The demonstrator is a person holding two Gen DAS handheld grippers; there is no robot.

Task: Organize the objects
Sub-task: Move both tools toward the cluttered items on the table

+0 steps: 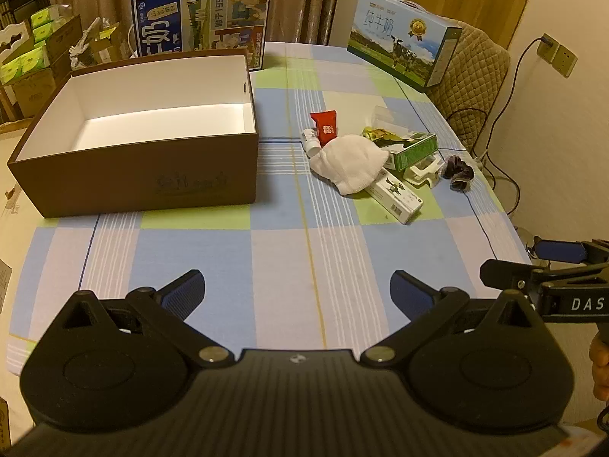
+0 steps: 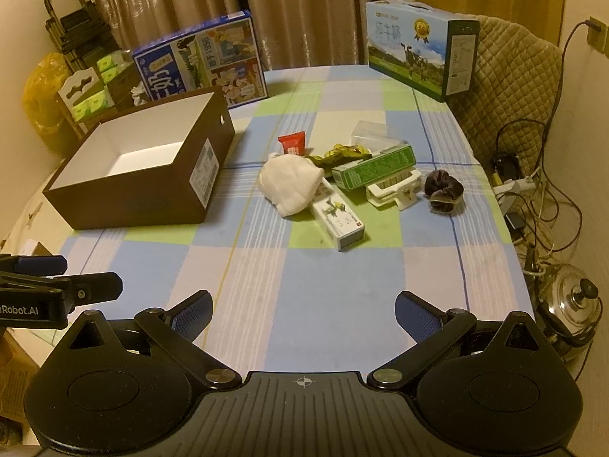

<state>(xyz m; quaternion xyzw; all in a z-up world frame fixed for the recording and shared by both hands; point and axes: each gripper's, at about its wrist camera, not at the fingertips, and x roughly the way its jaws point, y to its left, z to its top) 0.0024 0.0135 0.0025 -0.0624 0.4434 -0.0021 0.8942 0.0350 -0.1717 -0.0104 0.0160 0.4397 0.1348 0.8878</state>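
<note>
- My left gripper [image 1: 297,297] hung with its blue-padded fingers [image 1: 186,291] spread wide and released, nothing between them, above the near edge of the bench [image 1: 266,259].
- My right gripper [image 2: 303,314] was the same: fingers [image 2: 192,316] splayed apart and empty, over the checked cloth at the near edge.
- Each gripper showed at the edge of the other's view, side by side and apart.
- Ahead and left of both sets of fingers sat the open brown box [image 1: 144,179], white inside, with nothing visible in it.
- Ahead and right of the left fingers, well apart from them, lay the clutter: a white cloth [image 2: 291,184] draped over the end of a long white carton [image 2: 338,224].
- Just beyond the cloth stood a red packet [image 2: 292,144], with a small white bottle [image 1: 310,141] beside it.
- Right of the cloth, a green box [image 2: 375,165] rested against a white plastic clip-like piece [image 2: 394,190]; a crumpled green-yellow wrapper [image 2: 340,154] lay behind it.
- Farthest right was a dark scrunchie [image 2: 443,190], apart from the rest.
- At the far edge stood two milk cartons, blue [image 1: 201,19] on the left, pale [image 1: 403,38] on the right.
</note>
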